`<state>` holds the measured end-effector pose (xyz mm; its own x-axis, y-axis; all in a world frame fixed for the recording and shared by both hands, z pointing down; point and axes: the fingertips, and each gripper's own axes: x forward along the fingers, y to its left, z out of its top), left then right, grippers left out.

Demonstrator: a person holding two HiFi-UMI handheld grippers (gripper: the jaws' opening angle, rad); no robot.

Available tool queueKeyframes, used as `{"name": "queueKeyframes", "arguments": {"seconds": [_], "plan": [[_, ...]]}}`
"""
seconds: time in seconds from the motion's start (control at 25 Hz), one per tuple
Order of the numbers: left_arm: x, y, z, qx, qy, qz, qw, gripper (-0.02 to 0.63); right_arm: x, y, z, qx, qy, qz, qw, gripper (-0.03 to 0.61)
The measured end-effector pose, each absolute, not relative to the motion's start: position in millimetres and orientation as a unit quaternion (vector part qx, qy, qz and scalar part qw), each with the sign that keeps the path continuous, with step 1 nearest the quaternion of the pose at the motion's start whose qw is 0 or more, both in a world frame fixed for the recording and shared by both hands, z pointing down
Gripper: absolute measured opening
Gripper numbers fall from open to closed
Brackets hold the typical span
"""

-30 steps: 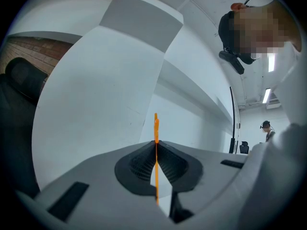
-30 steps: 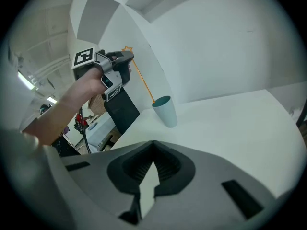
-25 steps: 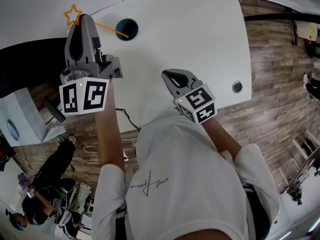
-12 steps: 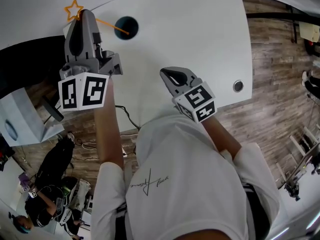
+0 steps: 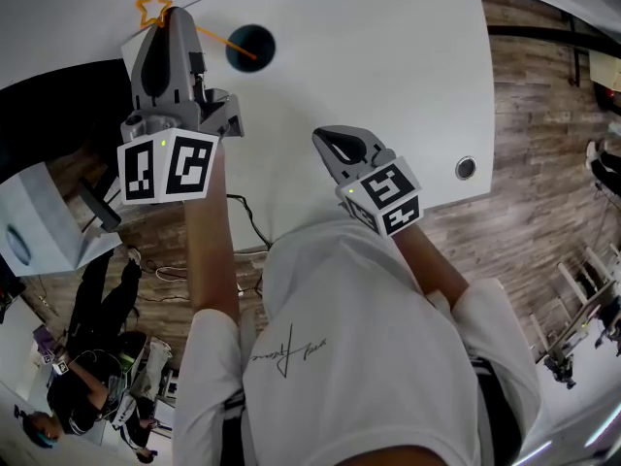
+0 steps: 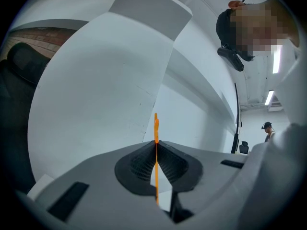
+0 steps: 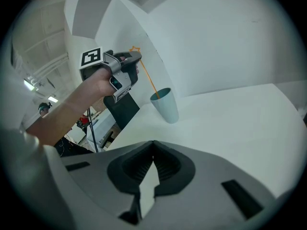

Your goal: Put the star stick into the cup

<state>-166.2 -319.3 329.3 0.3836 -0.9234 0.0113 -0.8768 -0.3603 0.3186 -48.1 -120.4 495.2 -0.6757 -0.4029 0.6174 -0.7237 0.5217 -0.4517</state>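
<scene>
Two grippers were in view, each carrying one cube of black-and-white square markers. One star stick (image 5: 153, 8) and one cup (image 5: 250, 47) made up the task's things, both at the far left part of the single white table (image 5: 388, 85). The left gripper (image 5: 173, 14) had its jaws pinched together on the thin orange stick, with the star end poking out beyond the tips. From there the stick slanted down, and its lower end sat inside the cup's mouth. The cup stood upright on the table. The right gripper (image 5: 326, 145) hovered nearer the person, jaws pressed together with nothing between them. One line of script crossed the back of the person's white shirt (image 5: 359, 357), too small to read.
</scene>
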Motion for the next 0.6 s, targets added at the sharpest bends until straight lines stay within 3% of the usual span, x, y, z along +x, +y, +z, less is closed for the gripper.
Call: {"name": "queueKeyframes", "arguments": {"seconds": [0.6], "plan": [[-159.5, -317.8, 353.0, 0.817, -0.556, -0.073, 0.134, 0.012, -43.4, -122.9, 499.2, 0.338, -0.841, 0.355, 0.23, 0.008]]}}
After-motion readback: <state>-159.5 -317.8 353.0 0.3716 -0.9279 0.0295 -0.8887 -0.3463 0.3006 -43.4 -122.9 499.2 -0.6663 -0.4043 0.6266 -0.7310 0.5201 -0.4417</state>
